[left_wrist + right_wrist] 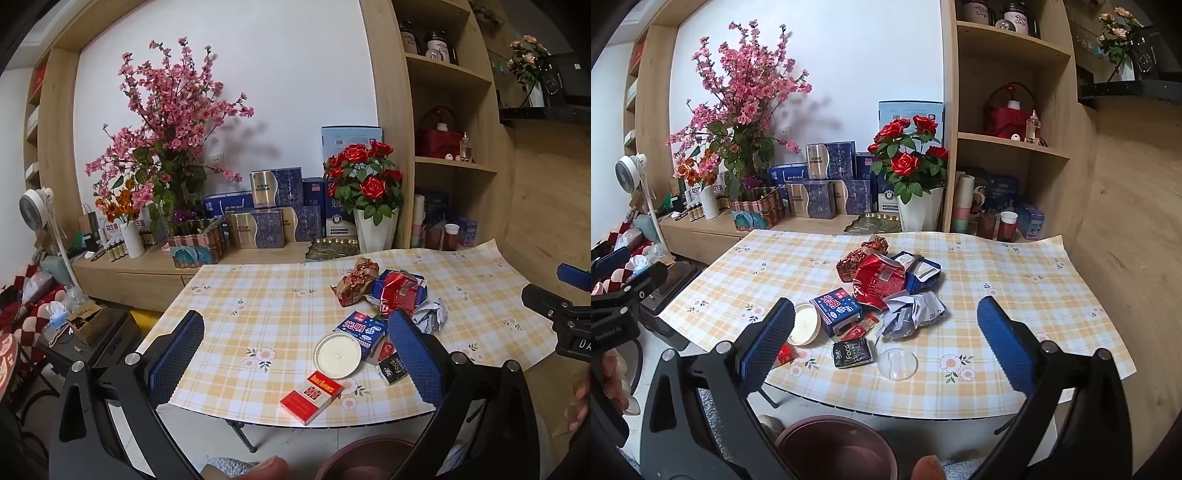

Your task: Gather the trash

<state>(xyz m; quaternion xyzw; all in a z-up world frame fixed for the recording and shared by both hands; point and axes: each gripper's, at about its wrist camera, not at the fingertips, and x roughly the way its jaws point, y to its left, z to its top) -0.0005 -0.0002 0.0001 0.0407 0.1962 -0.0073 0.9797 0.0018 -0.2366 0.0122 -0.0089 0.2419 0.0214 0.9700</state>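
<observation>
Cigarette pack (309, 396) reads "Double Happiness"; black sachet (852, 354) reads "Face".

- The setting was a home living or dining room.
- A checked floral tablecloth (997, 280) covered the table.
- Wooden shelving (1008, 144) held jars and cups.
- Artificial roses (364, 177), gift boxes (275, 186) and a standing fan (35, 212) lined the sideboard.

The table (997, 280) wears a yellow-and-white check cloth dotted with small flowers. On it lie a red cigarette pack (309, 396) with gold lettering, a cream round lid (338, 356), a blue box (836, 309) printed in pink and white, a black sachet (852, 353) (white lettering), a crumpled red wrapper (879, 282) and grey-white crumpled paper (912, 314). The bin (836, 448) is maroon. Both grippers' fingers (1004, 339) carry blue textured pads.
</observation>
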